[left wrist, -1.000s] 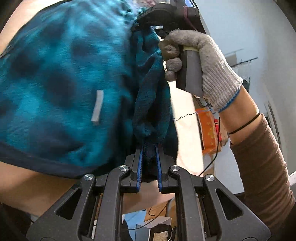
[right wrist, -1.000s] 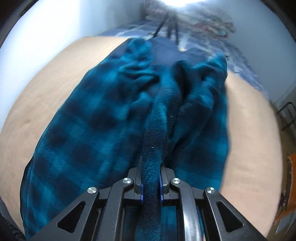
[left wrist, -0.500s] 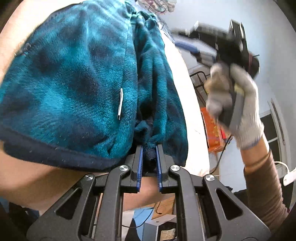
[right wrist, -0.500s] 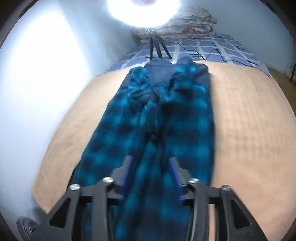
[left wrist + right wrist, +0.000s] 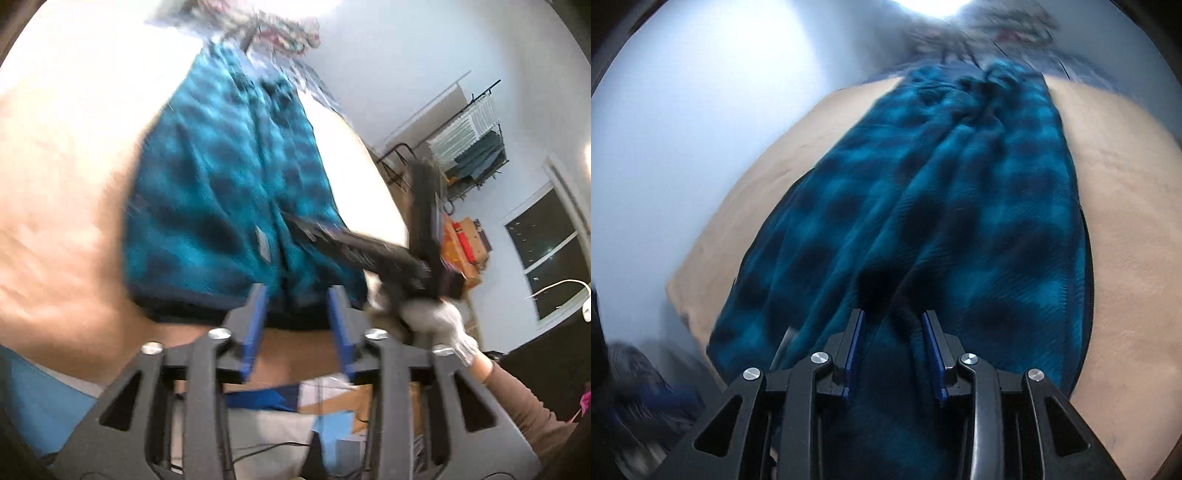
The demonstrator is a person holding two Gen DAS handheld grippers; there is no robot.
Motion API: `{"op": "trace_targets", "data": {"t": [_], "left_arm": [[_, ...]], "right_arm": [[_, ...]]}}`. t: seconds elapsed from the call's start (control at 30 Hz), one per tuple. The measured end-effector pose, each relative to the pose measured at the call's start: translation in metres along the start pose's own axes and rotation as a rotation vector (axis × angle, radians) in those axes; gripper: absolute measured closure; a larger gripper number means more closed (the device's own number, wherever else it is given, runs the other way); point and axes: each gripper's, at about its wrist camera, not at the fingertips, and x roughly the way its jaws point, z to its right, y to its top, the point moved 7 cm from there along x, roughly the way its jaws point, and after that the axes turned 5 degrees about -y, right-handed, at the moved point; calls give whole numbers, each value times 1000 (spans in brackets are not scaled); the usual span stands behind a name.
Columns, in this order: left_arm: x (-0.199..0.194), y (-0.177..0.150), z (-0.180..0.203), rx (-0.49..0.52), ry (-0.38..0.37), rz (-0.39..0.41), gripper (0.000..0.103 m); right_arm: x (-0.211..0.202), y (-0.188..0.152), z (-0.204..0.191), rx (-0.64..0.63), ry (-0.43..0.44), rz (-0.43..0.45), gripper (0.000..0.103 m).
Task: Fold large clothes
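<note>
Teal checked fleece garment (image 5: 942, 221) lay spread lengthwise down a tan bedcover (image 5: 1126, 240), its far end reaching toward a patterned quilt (image 5: 258, 33) at the head of the bed. Bare bedcover ran along both long sides of the garment; a pale wall (image 5: 683, 147) bounded the bed on one side, and the other side opened onto the room with a clothes rack (image 5: 476, 136) and a dark window (image 5: 550, 254). The garment's near hem (image 5: 207, 306) lay close to the bed's near edge.

Left gripper (image 5: 297, 325): jaws had just been opening and stood apart, nothing pinched between the blue pads, the hem lying just beyond the fingertips. Right gripper (image 5: 892, 350): jaws stood apart, having opened within the past second; a dark fold of the fleece lay between the pads, not pressed by them. In the left view the gloved hand (image 5: 436, 321) carried the right gripper over the garment's near right corner; blur hid any contact.
</note>
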Motion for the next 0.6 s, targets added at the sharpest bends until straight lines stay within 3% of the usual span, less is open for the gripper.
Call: {"op": "trace_targets", "data": {"t": [0.13,0.2,0.27,0.3,0.37,0.4,0.5,0.6], "left_arm": [[-29,29,-45,-2,84,25,55],[-32,39,-69,-35,99,21,51],[-29,50,-91,-84,99,7,49],[-25,54,-99,-109,92,0,49],[-20,56,-116,-150,72,-21,44],[-14,56,-125,-182,51,-40,42],[-3,46,-147,-268,-1,-79,41],[10,36,-159,-354,-80,-105,41]], "right_arm": [[-29,-7,-10,-20,114,0,69],[-48,-15,-8,-17,123,26,69],[-63,-20,2,7,100,61,57],[-70,-22,8,28,84,84,51],[-85,-26,29,88,35,147,27],[-88,-28,38,110,16,166,23],[-81,-35,73,203,16,140,21],[-66,-42,93,280,124,99,25]]}}
